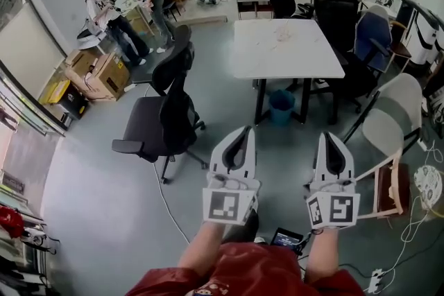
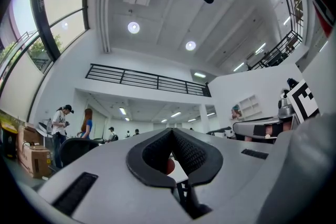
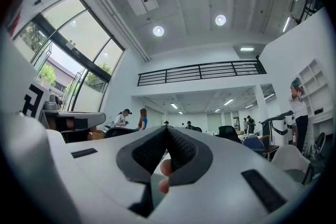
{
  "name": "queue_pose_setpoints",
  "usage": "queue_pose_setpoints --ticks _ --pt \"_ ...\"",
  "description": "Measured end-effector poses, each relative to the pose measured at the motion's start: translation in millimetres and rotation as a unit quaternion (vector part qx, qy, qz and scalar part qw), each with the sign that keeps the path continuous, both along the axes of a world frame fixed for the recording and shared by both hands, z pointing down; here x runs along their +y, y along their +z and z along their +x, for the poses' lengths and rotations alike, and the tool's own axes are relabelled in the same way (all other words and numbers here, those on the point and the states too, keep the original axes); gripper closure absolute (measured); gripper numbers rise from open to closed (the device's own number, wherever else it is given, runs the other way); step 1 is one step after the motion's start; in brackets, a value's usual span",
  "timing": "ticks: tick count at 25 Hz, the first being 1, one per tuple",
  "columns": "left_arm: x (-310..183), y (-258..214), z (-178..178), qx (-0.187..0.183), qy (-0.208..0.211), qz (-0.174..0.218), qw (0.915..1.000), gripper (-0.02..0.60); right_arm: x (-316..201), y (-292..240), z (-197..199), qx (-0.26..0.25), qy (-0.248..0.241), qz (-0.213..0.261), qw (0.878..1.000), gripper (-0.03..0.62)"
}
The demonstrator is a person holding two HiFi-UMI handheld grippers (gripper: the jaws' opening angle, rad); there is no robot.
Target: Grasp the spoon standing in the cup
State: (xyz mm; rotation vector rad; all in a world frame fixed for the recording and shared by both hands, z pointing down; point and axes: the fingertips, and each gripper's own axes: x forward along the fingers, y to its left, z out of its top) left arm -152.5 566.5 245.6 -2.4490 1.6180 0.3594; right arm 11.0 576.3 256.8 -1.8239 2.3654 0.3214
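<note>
Behind closed left tool (image 1: 248, 129) and right tool (image 1: 328, 136), red sleeves (image 1: 243, 275) are cropped.

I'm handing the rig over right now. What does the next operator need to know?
Left tongs: shut, empty, held out over the floor.
Right tongs: shut, empty, alongside.
Job's things: no cup or spoon shows in any view, and none can be made out on the white table ahead.
Done: nothing grasped yet.
Left: find the cup, open one pair of tongs, close them on the spoon.
</note>
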Motion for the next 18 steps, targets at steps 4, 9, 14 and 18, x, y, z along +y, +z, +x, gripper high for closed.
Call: queue_pose_setpoints --ticks 4,9,14,18 --pt "-34 4 -5 0.008 -0.003 0.0 1.0 0.575 -33 2 -4 0.003 -0.003 0.003 1.0 0.582" --pt "-91 15 -10 0.008 -0.005 -0.009 0.9999 0.575 -90 12 -5 0.004 0.003 -0.011 1.0 0.582" --pt "-150 22 -14 0.002 -0.007 -0.012 0.9999 0.574 -148 20 -10 0.003 0.008 -0.022 1.0 0.582" --pt "-197 28 -21 -0.002 -0.009 -0.02 0.9998 0.575 -197 27 -18 0.006 0.008 -0.035 0.999 0.582"
